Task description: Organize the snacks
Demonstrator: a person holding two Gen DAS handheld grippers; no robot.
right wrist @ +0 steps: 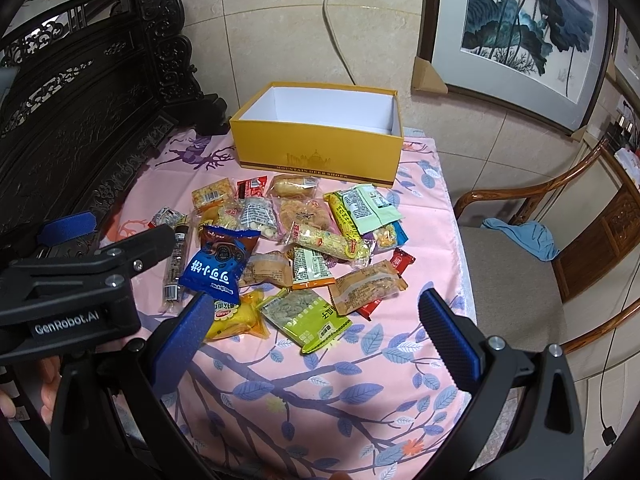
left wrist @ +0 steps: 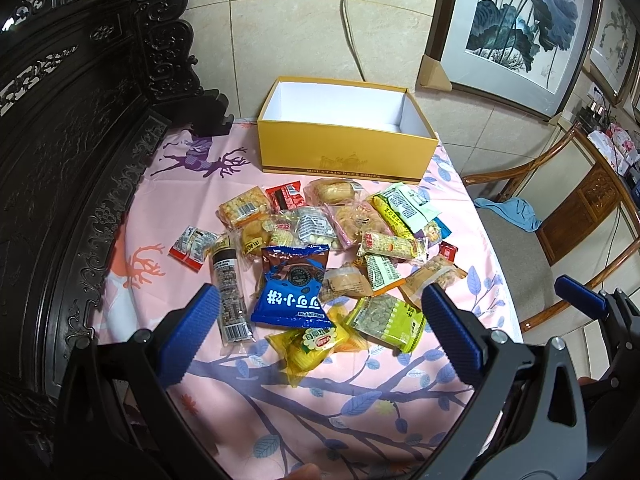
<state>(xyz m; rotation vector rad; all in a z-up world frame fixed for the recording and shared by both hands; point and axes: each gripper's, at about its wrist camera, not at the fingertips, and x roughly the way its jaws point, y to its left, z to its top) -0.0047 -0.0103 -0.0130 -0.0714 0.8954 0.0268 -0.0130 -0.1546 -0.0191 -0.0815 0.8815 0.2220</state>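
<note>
Snack pile [left wrist: 320, 256], yellow box [left wrist: 344, 152] behind — both tools spread, empty

Left gripper [left wrist: 320, 312] and right gripper [right wrist: 316, 320] hover side by side, jaws spread wide (nothing held)

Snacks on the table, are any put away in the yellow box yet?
Not yet. The box shows only bare white walls, though its floor is hidden. The snacks lie piled on the cloth. The left gripper and right gripper hold nothing, jaws open. All the sorting is left.
</note>
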